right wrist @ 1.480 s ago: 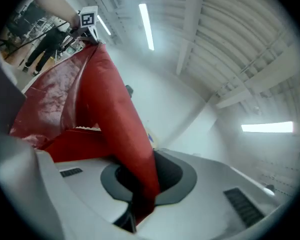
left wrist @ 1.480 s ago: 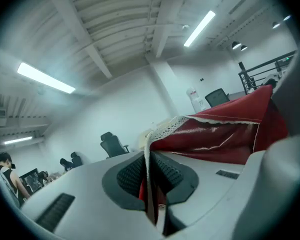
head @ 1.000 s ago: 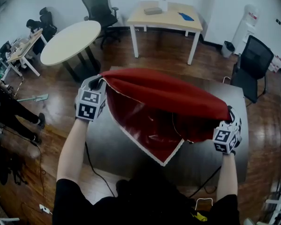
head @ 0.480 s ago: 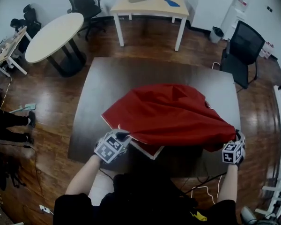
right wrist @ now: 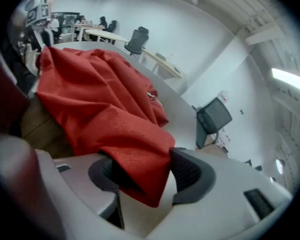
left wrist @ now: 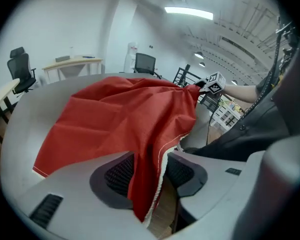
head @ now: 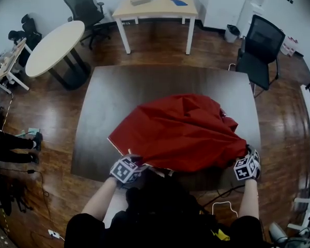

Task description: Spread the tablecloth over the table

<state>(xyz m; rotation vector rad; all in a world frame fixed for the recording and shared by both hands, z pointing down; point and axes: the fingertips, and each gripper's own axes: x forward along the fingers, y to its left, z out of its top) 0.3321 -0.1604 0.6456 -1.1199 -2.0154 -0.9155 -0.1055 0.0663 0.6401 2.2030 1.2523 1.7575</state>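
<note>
At the near edge of the bench (head: 124,92), toward its left corner, the left tool (head: 135,163) has come down from the raised position it held a second ago. Its jaws have just been opening: in the left gripper view the hemmed edge of the red tablecloth (left wrist: 115,114) hangs between the pads of the left tool (left wrist: 149,176), with a gap beside it, so it is no longer pinched. The tablecloth (head: 181,133) itself, which was billowing in the air above the bench, has dropped and now lies in a rumpled heap over the near middle and near right of the bench, leaving the far half and the left side bare. At the near right corner the right tool (head: 246,156) has sunk likewise, and its jaws have also just been opening. The right gripper view shows a fold of cloth (right wrist: 100,94) draped between the parted pads of the right tool (right wrist: 147,176), clear of one pad. The throw has landed the cloth short, so the task looks only partly done; the bunched fabric probably needs drawing out toward the far and left edges.
</note>
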